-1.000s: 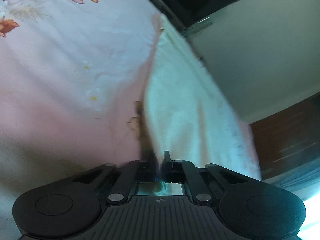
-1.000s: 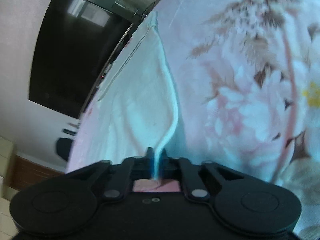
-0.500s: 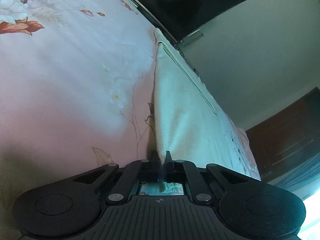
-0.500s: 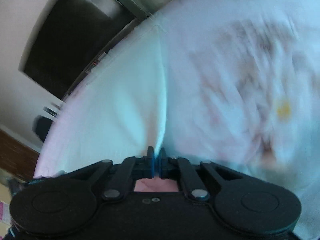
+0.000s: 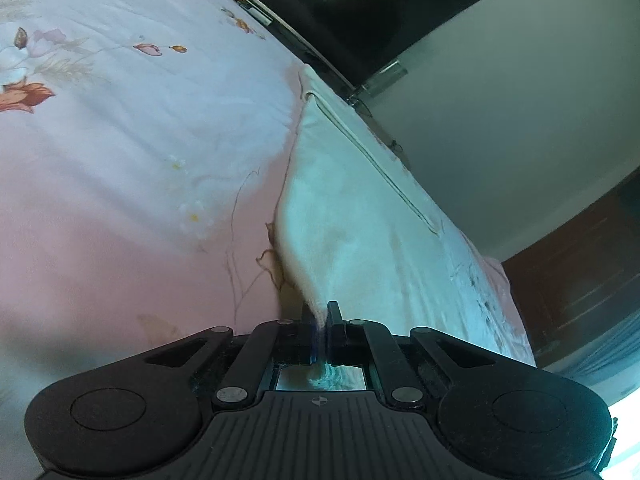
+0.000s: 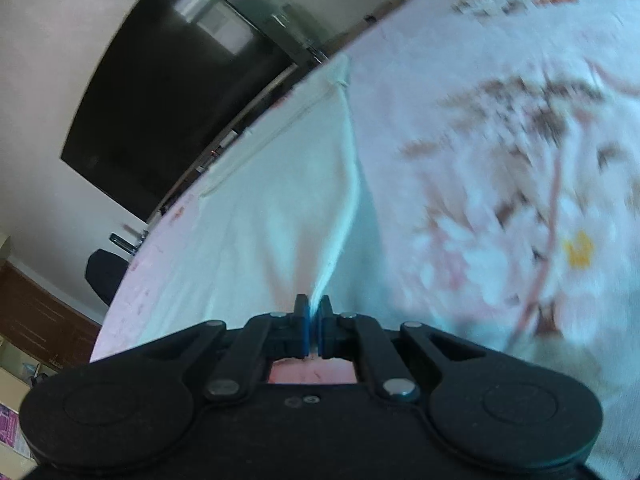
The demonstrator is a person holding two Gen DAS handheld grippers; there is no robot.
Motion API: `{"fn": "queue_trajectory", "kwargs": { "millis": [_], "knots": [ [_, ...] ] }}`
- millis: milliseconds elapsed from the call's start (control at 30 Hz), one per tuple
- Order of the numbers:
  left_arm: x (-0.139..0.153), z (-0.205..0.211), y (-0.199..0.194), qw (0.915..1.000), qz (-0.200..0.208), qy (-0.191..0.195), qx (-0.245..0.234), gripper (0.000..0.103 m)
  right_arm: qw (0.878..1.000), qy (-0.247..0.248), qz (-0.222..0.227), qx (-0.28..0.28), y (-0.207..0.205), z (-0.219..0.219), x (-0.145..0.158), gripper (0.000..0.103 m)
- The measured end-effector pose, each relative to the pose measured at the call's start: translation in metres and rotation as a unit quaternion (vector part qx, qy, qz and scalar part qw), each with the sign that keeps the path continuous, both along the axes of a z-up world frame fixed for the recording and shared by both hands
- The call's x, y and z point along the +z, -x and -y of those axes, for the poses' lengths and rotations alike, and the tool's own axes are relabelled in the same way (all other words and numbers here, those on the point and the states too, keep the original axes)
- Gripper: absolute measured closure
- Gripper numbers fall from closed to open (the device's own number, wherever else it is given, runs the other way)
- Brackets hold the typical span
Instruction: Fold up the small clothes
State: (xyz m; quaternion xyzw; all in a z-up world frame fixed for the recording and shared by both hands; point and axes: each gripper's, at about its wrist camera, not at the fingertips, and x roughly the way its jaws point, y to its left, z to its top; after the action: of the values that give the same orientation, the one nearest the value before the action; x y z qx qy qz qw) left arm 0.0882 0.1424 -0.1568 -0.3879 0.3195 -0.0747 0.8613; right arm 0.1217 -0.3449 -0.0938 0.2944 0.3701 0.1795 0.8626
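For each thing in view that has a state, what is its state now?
Left gripper: shut on the white cloth.
Right gripper: shut on the white cloth.
White cloth: near corners pinched, far edge lying on the bedsheet.
Pink floral bedsheet: spread flat.
Black wall television: screen dark.

Left gripper (image 5: 319, 316): matte black body, ribbed top plate with a small crosshair mark, two round side housings, four linkage bars fixed by silver screws, blue-lined fingers (image 5: 334, 312). Right gripper (image 6: 313, 308): same black construction, smooth top plate with two small round insets, silver screws, blue pads (image 6: 305, 322).
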Motion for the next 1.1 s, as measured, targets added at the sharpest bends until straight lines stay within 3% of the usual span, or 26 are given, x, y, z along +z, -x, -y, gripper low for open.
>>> {"fn": "queue_trajectory", "kwargs": {
  "millis": [100,233,400,633,833,1100],
  "knots": [
    [0.008,-0.007,-0.001,0.9993,0.021,0.024,0.019,0.099,1.000,0.020,0.009,0.001,-0.012,-0.006,0.008,0.098],
    [0.041,-0.015,-0.018,0.9976,0.054,0.036,0.023,0.099,0.999,0.028,0.040,0.005,-0.027,-0.010,0.031,0.098],
    [0.083,-0.019,-0.067,0.9958,0.086,0.030,0.011,0.099,0.995,0.036,0.090,0.002,-0.060,-0.011,0.069,0.098],
    [0.128,-0.032,-0.156,0.9938,0.110,0.011,-0.001,0.099,0.991,0.028,0.131,-0.004,-0.147,-0.013,0.114,0.098],
    [0.119,-0.037,-0.265,0.9969,0.076,-0.016,-0.010,0.099,0.993,0.011,0.118,-0.006,-0.245,-0.022,0.116,0.098],
    [0.070,-0.036,-0.375,0.9983,0.038,-0.037,-0.025,0.099,0.998,0.020,0.053,-0.014,-0.363,-0.031,0.056,0.098]
  ]
}}
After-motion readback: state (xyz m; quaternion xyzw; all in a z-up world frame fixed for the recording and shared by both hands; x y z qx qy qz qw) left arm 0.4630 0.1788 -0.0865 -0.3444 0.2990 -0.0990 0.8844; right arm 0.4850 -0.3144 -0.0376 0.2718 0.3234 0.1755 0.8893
